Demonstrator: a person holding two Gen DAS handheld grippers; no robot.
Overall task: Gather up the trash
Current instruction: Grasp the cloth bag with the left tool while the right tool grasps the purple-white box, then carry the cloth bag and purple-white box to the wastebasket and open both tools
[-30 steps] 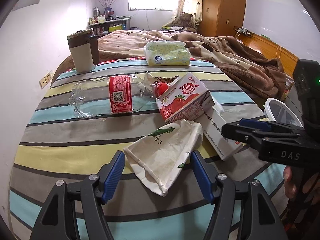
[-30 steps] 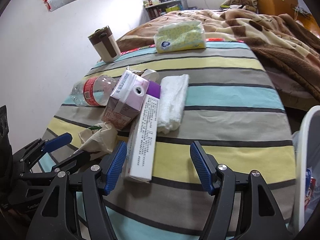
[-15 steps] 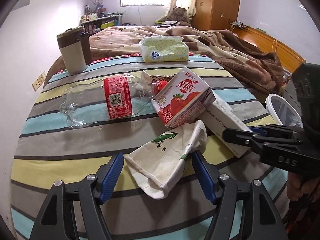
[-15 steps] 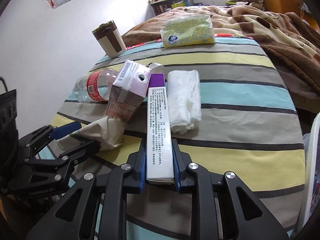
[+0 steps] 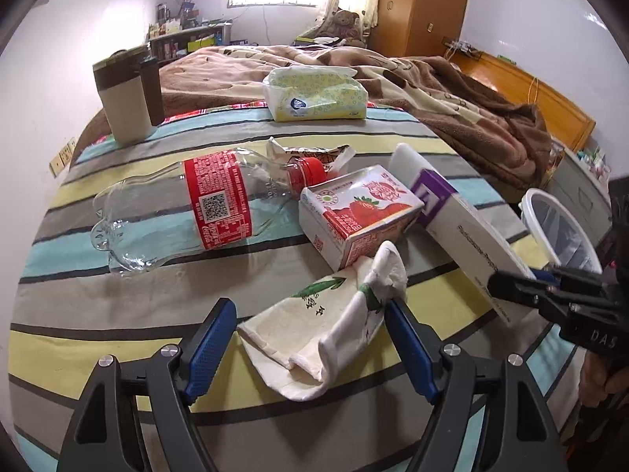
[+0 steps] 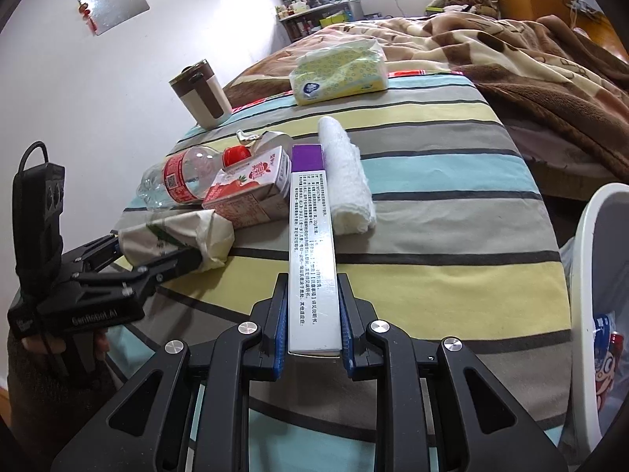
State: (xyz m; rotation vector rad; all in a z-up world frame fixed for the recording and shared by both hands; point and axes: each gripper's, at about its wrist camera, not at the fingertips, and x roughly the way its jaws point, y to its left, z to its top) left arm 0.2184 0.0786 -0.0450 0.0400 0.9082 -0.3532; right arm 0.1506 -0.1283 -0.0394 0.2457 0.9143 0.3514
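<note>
My right gripper is shut on the near end of a long white and purple box, which also shows in the left wrist view. My left gripper is open around a crushed paper cup, with blue pads on either side of it; the cup shows in the right wrist view too. A strawberry milk carton, an empty clear bottle with a red label and a crumpled wrapper lie on the striped tablecloth. A folded white towel lies beside the box.
A white trash bin stands at the table's right edge and holds some packaging. A tissue pack and a brown and beige travel mug stand at the far side. A bed with a brown blanket lies beyond.
My right gripper closed on the long box and lifted its near end. My left gripper moved forward until its open fingers came around the crushed paper cup.
</note>
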